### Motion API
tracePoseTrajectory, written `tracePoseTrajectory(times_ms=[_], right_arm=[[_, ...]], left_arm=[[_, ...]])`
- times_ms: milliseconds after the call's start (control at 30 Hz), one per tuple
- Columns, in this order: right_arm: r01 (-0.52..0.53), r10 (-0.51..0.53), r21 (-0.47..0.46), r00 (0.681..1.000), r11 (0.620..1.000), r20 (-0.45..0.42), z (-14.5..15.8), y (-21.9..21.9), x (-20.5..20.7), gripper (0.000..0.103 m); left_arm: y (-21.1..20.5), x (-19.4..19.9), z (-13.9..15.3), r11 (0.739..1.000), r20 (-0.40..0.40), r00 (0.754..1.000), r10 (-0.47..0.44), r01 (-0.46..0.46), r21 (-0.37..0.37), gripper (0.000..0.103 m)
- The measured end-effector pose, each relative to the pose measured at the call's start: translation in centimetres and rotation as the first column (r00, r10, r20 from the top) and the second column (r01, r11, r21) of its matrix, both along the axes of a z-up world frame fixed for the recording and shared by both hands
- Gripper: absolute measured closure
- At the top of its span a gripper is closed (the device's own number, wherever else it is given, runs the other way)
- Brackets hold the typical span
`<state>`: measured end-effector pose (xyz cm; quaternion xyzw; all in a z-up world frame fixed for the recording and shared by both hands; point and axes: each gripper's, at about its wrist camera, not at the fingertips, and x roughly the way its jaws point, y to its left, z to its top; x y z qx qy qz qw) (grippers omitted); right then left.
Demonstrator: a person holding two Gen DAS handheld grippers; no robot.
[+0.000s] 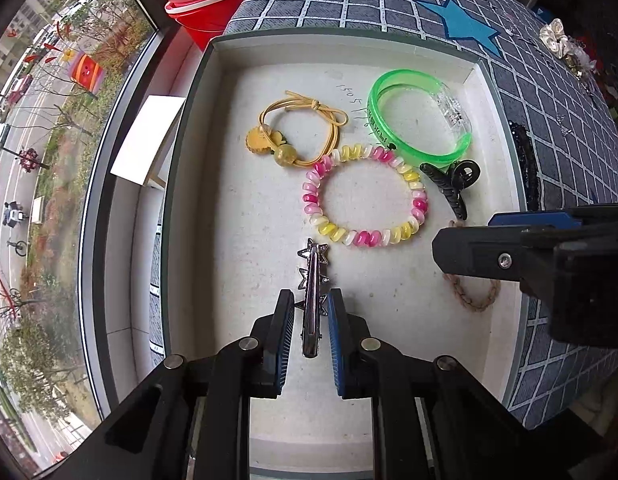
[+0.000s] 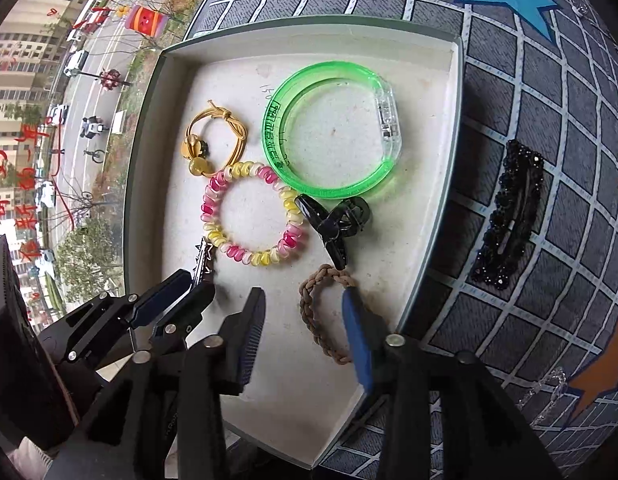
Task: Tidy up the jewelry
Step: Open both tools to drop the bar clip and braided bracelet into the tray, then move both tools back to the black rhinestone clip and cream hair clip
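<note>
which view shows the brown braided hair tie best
The right wrist view: the brown tie lies in the tray as a nearly whole loop between the right gripper's open jaws. In the left wrist view that gripper covers most of the tie.

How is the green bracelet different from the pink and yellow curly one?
The green bracelet is a smooth, see-through band in one colour; the curly bracelet is a coiled spiral in pink, yellow and white. The green bracelet has a clear block on one side and dark print; the curly bracelet has neither. Both are rings lying flat in the white tray.
</note>
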<state>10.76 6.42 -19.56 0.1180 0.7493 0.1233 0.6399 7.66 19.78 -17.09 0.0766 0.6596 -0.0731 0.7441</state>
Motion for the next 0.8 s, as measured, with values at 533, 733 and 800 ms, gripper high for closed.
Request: tracePoseTrajectory(times_ms=[533, 733, 800], right_arm=[[0.174, -0.169, -0.03, 0.978, 0.984, 0.122, 8.0, -9.7, -2.8, 0.024], [0.352, -0.341, -0.067, 0.931, 0.934, 0.132, 8.7, -16.4, -6.2, 0.017], [0.413, -0.401, -0.071, 0.906, 0.908, 0.139, 8.4, -18.3, -7.4, 0.016]], left_arm=[[-3.1, -0.5, 5.4, 0.995, 0.116, 0.988, -0.103, 0.101, 0.024, 0.0], [-5.3, 0.1, 6.6, 0.992, 0.121, 0.984, -0.129, 0.127, 0.024, 0.0], [-6.1, 0.3, 6.8, 0.991, 0.111, 0.985, -0.135, 0.134, 0.022, 0.0]])
